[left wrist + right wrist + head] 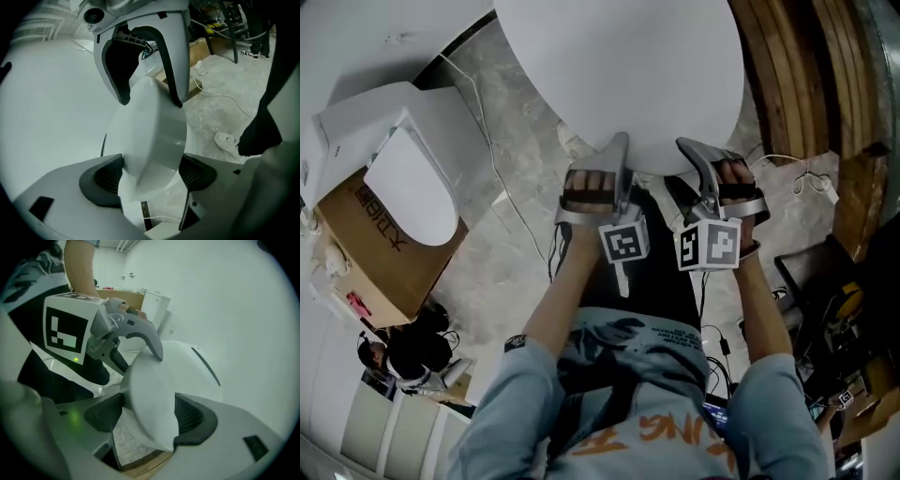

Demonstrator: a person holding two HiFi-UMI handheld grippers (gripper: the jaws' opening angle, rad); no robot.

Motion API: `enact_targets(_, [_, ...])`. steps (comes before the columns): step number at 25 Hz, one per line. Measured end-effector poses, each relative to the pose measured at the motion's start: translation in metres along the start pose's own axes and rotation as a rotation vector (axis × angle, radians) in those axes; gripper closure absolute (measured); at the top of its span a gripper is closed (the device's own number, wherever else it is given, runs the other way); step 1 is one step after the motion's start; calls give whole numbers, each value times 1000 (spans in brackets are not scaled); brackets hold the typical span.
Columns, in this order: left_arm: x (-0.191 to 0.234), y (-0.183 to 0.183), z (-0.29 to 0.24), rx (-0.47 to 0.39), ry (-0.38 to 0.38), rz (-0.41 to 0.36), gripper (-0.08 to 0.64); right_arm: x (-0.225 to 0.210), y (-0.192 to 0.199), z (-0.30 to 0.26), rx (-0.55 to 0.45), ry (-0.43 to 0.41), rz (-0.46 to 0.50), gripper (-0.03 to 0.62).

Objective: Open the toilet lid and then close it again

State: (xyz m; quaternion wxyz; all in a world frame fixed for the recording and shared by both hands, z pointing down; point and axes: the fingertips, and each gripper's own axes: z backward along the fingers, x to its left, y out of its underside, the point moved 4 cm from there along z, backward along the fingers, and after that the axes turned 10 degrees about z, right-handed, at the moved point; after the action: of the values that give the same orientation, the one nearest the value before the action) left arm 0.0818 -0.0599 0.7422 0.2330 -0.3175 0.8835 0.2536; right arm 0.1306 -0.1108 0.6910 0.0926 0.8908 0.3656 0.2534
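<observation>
Both jaw pairs pinch the front rim of the toilet lid (619, 75), which appears partly raised in front of the person. Keep the left gripper (151, 173) and right gripper (149, 416) level with each other. Follow the hinge arc. The smooth rim may slip between the pads.

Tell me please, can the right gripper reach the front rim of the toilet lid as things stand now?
Very likely yes: the rim of the toilet lid already sits between the jaws of the right gripper, and nothing stands in the way there.
</observation>
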Motion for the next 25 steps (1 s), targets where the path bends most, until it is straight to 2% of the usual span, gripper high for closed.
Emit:
enact_targets(4, [32,-8,30,-10,33,68,172,-24,-14,40,-42,59,-76,242])
enact_targets(6, [47,-15,44,-29,32,73,194,-34,-19,60,-61,84,-88,256])
enact_targets(8, [63,-21,53,-35,39,65,209,-46,-25,76,-72,104,-58,275])
enact_targets(11, [83,-30,68,-55,57,74,197,-59,-33,97,-77,130,-6,272])
enact_targets(14, [101,-43,84,-73,45,58,184,-68,-34,120,-77,171,31,272])
enact_targets(17, [128,-55,97,-115,38,62,175,-82,-28,139,-36,226,20,273])
enact_targets(20, [153,-64,117,-151,25,60,172,-100,-22,157,19,284,15,304])
enact_targets(25, [209,-66,139,-209,-31,82,172,-141,-44,185,52,380,28,334])
